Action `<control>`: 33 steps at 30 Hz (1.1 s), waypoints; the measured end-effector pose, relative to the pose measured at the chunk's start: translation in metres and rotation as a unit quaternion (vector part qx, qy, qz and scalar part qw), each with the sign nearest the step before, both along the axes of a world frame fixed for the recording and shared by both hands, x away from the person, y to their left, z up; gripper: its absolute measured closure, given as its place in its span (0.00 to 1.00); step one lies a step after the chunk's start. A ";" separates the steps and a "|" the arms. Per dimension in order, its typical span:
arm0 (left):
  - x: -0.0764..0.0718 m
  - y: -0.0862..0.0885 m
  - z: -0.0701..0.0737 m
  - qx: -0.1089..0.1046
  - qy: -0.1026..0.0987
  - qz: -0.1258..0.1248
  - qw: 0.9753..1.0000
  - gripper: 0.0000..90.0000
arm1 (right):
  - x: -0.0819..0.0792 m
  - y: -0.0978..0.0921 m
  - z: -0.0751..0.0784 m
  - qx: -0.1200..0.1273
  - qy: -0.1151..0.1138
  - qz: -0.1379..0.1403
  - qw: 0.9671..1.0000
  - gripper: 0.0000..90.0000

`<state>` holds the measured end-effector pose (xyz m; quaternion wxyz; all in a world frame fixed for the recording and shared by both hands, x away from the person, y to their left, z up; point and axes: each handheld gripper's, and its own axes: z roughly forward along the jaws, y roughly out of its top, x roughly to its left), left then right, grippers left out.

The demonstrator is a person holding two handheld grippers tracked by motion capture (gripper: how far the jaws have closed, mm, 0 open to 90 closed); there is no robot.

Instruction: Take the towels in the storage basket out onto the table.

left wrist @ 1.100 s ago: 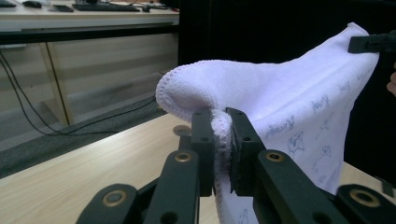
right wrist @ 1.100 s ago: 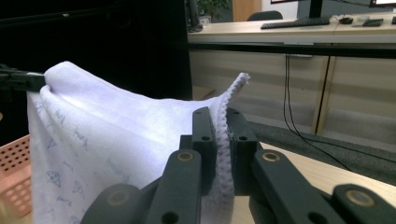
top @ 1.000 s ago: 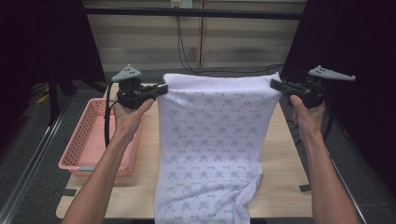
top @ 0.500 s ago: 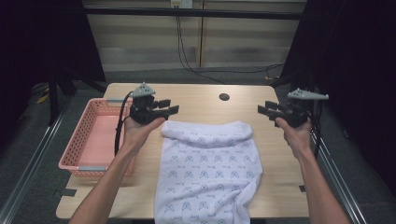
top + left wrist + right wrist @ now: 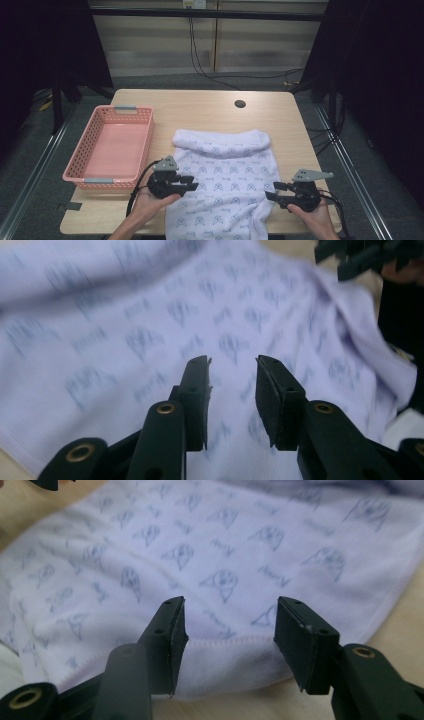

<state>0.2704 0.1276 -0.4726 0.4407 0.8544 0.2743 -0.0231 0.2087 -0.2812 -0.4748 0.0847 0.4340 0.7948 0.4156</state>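
Observation:
A white towel (image 5: 225,160) with a small blue pattern lies flat on the wooden table (image 5: 200,110), its near end hanging over the front edge. My left gripper (image 5: 192,186) is open at the towel's near left edge. In the left gripper view the left gripper (image 5: 232,375) hovers just above the towel (image 5: 150,300) with nothing between its jaws. My right gripper (image 5: 272,192) is open at the near right edge. In the right gripper view the right gripper (image 5: 230,625) straddles the hemmed edge of the towel (image 5: 225,540) without closing on it.
A pink plastic basket (image 5: 112,150) stands at the table's left, close to my left hand. A small round hole (image 5: 240,104) sits near the far edge. Dark frames and curtains flank both sides of the table.
The towel, held up stretched between both grippers a second ago, was lowered onto the table and let go. Both grippers then drew back to its near corners and are open.

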 end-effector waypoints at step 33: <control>-0.003 0.013 -0.027 0.050 -0.007 0.024 0.998 0.81 | -0.005 0.035 -0.015 -0.047 0.059 0.112 0.991 0.94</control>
